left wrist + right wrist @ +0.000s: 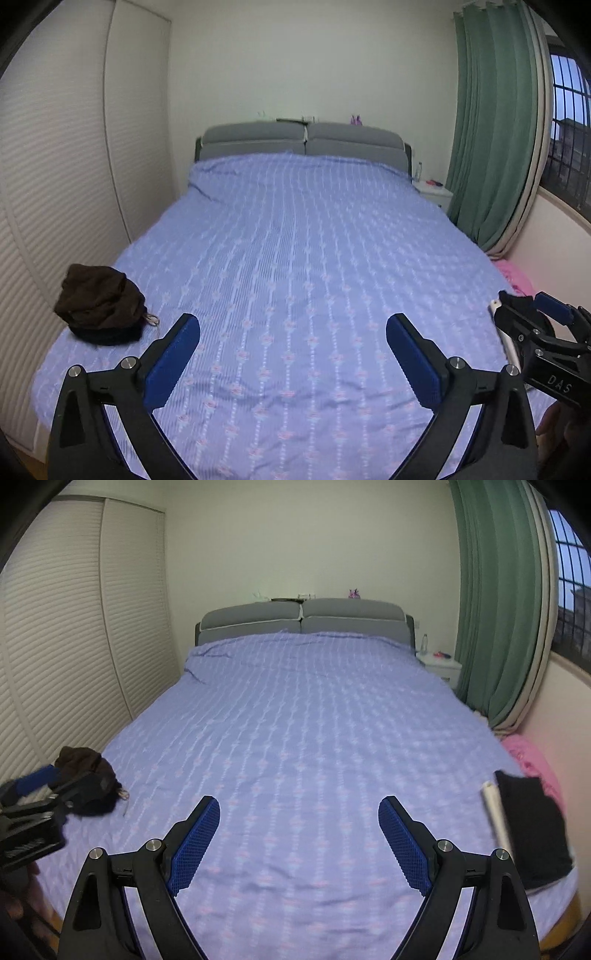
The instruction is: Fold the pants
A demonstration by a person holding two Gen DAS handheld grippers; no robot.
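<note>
White "DAS" lettering marks the right gripper (532, 314). Both it and the left gripper (293, 332) gape wide and empty above a lilac patterned bedspread (295, 240). Brown pants (99, 299) lie bunched left of the left gripper; a green curtain (495, 129) hangs far right.

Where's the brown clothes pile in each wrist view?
Left wrist: the brown clothes pile sits at lower left on the bed's near-left corner, left of the left gripper.
Right wrist: the pile is at the left edge, partly hidden behind the other gripper.
Shared landmark: the grey headboard at top centre in both.
</note>
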